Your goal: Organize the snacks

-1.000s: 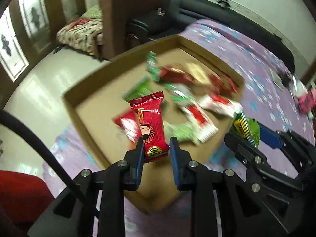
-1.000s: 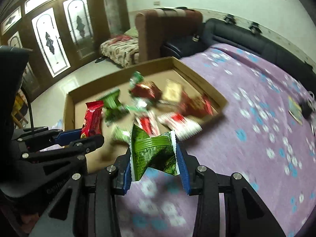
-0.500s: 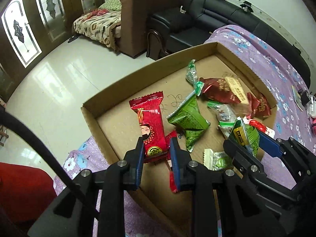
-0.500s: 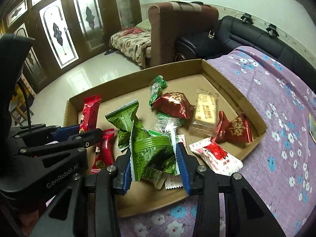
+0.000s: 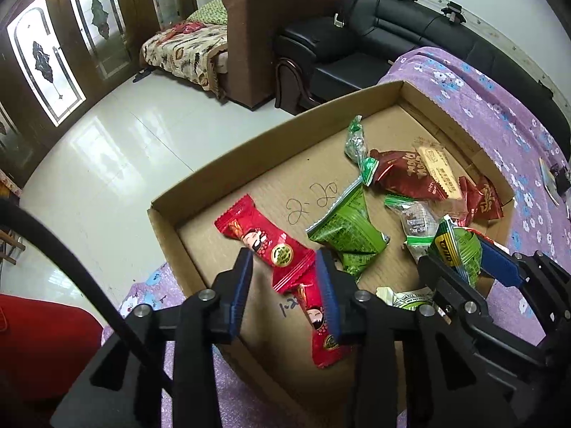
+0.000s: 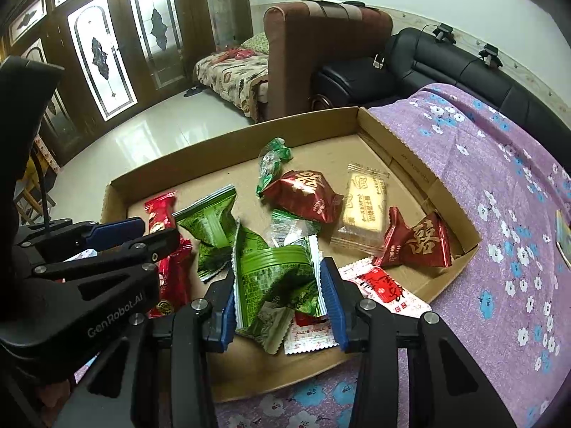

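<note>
A shallow brown cardboard tray (image 5: 167, 221) sits at the edge of a worktop under a purple flowered cloth (image 6: 499, 185), holding a loose heap of wrapped snacks. Beyond lie pale glossy floor tiles (image 5: 107, 149), a brown armchair (image 6: 321, 53) and a black leather sofa (image 5: 392, 25). The left tongs (image 5: 283, 278) are opening, pads clear of a red candy wrapper (image 5: 264, 242) lying in the tray's near-left corner. The right tongs (image 6: 276, 296) are opening, pads touching a crumpled green snack packet (image 6: 274, 278) above the tray's near rim.
</note>
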Action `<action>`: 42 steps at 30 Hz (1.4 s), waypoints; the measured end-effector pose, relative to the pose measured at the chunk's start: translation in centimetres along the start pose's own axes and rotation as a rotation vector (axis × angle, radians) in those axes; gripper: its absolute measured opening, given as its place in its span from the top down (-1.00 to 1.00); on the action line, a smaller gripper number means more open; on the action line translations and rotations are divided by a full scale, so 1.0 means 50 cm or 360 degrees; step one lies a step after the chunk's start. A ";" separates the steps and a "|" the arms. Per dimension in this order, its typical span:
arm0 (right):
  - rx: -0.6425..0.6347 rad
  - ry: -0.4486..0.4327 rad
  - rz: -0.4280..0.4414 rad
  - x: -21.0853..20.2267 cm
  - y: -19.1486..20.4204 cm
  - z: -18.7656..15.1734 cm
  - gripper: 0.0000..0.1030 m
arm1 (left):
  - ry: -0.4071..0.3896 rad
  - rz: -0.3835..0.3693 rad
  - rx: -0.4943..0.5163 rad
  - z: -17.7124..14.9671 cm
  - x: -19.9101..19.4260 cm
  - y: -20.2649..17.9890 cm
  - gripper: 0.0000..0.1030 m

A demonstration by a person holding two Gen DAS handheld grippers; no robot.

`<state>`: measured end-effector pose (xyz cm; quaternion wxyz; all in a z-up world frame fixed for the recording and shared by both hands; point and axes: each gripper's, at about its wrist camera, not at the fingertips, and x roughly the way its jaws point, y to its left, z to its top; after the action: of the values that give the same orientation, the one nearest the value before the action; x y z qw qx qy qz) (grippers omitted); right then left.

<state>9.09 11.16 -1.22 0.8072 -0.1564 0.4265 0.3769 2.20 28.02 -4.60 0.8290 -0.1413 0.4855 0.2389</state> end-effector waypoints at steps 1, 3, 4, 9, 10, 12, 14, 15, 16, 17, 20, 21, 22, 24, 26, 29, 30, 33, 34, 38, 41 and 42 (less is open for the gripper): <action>0.0010 0.0002 -0.0004 0.000 -0.003 0.000 0.18 | -0.0005 0.0001 -0.0003 0.001 -0.001 -0.001 0.14; 0.0033 0.0007 -0.0003 0.001 -0.010 0.000 0.16 | -0.0019 0.0010 -0.0009 0.002 -0.005 -0.001 0.01; 0.0041 0.0009 -0.0009 0.000 -0.013 0.000 0.16 | -0.0028 0.0012 -0.0011 0.002 -0.007 -0.001 -0.02; 0.0066 0.0015 -0.0014 -0.006 -0.018 -0.003 0.07 | -0.0036 0.0022 -0.0032 0.003 -0.009 0.001 -0.19; 0.0066 0.0012 -0.0020 -0.009 -0.019 -0.003 0.03 | -0.0039 0.0026 -0.0033 0.004 -0.010 0.001 -0.20; 0.0064 0.0008 -0.0033 -0.014 -0.018 -0.005 -0.03 | -0.0049 0.0036 -0.0035 0.004 -0.012 -0.002 -0.22; 0.0063 0.0001 -0.0043 -0.020 -0.019 -0.006 -0.06 | -0.0069 0.0045 -0.0033 0.003 -0.018 -0.004 -0.24; 0.0063 -0.0004 -0.0051 -0.024 -0.018 -0.006 -0.06 | -0.0079 0.0046 -0.0030 0.002 -0.021 -0.004 -0.24; 0.0062 -0.0007 -0.0059 -0.028 -0.017 -0.006 -0.07 | -0.0088 0.0049 -0.0028 0.001 -0.024 -0.005 -0.24; 0.0060 -0.0010 -0.0067 -0.032 -0.017 -0.006 -0.08 | -0.0099 0.0055 -0.0028 0.000 -0.028 -0.007 -0.25; 0.0055 -0.0028 -0.0091 -0.047 -0.018 -0.008 -0.17 | -0.0110 0.0057 -0.0043 -0.001 -0.035 -0.006 -0.25; 0.0052 -0.0035 -0.0096 -0.052 -0.018 -0.010 -0.20 | -0.0117 0.0056 -0.0055 -0.002 -0.039 -0.005 -0.26; 0.0045 -0.0042 -0.0097 -0.056 -0.017 -0.011 -0.33 | -0.0122 0.0049 -0.0065 -0.002 -0.042 -0.004 -0.27; 0.0011 -0.0064 -0.0093 -0.069 -0.011 -0.016 -0.59 | -0.0136 0.0030 -0.0073 -0.005 -0.051 -0.006 -0.32; -0.0048 -0.0088 -0.0103 -0.081 0.005 -0.020 -0.59 | -0.0166 0.0027 -0.0053 -0.010 -0.062 -0.015 -0.32; -0.0163 -0.0125 -0.0155 -0.102 0.035 -0.029 -0.59 | -0.0213 0.0045 -0.0006 -0.023 -0.082 -0.032 -0.34; -0.0182 -0.0135 -0.0161 -0.107 0.040 -0.031 -0.60 | -0.0223 0.0043 0.0003 -0.027 -0.088 -0.036 -0.36; -0.0199 -0.0161 -0.0170 -0.123 0.046 -0.039 -0.61 | -0.0248 0.0034 -0.0002 -0.038 -0.105 -0.043 -0.37; -0.0195 -0.0164 -0.0172 -0.126 0.045 -0.041 -0.62 | -0.0252 0.0032 -0.0006 -0.041 -0.109 -0.043 -0.37; -0.0138 -0.0184 -0.0159 -0.143 0.033 -0.054 -0.62 | -0.0291 0.0044 -0.0019 -0.056 -0.130 -0.045 -0.38; -0.0094 -0.0187 -0.0143 -0.155 0.024 -0.070 -0.62 | -0.0282 0.0033 -0.0034 -0.069 -0.137 -0.045 -0.39; -0.0082 -0.0188 -0.0140 -0.159 0.022 -0.075 -0.62 | -0.0273 0.0029 -0.0041 -0.075 -0.138 -0.044 -0.39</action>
<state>3.34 5.97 3.04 0.8424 -0.1734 0.3610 0.3604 -2.23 22.62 -0.39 0.8634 -0.1266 0.4110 0.2639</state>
